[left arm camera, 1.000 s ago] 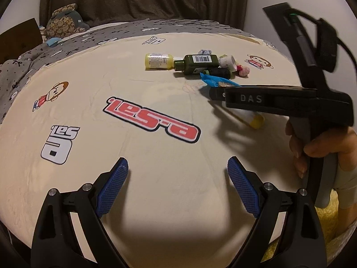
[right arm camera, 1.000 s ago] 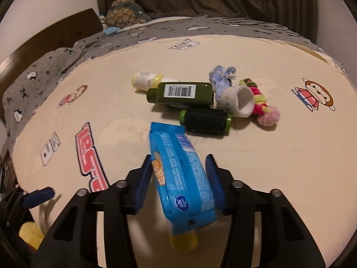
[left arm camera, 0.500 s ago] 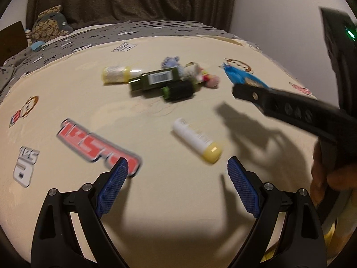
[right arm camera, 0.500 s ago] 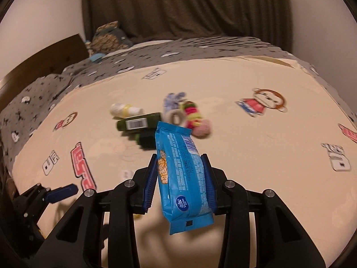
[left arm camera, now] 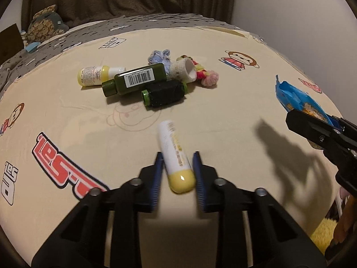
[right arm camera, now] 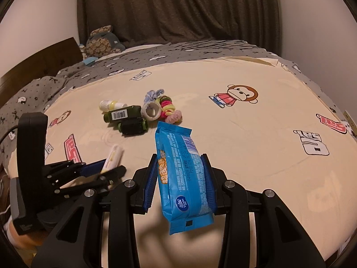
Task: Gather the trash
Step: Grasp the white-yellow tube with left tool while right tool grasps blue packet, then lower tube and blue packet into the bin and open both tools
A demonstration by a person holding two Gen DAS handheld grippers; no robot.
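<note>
we find the left gripper (left arm camera: 177, 174) with jaws clamped on a white tube with a yellow cap (left arm camera: 175, 156), lifted or resting on the bed (left arm camera: 223, 120) we cannot tell. a second ago those jaws stood wide and empty. the right gripper (right arm camera: 179, 178) holds a blue snack wrapper (right arm camera: 181, 176), jaws narrow. the bottles' (left arm camera: 136, 79) contents are not visible; the blur hides the tube's print.

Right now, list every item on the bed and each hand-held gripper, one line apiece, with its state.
left hand-held gripper: shut on the white tube
white tube: yellow cap on, gripped
right hand-held gripper: shut on the blue wrapper
blue wrapper: held up off the bed
green bottle: lying down, capped
yellow bottle: lying down
black roller: on its side
tape roll: on its side
</note>
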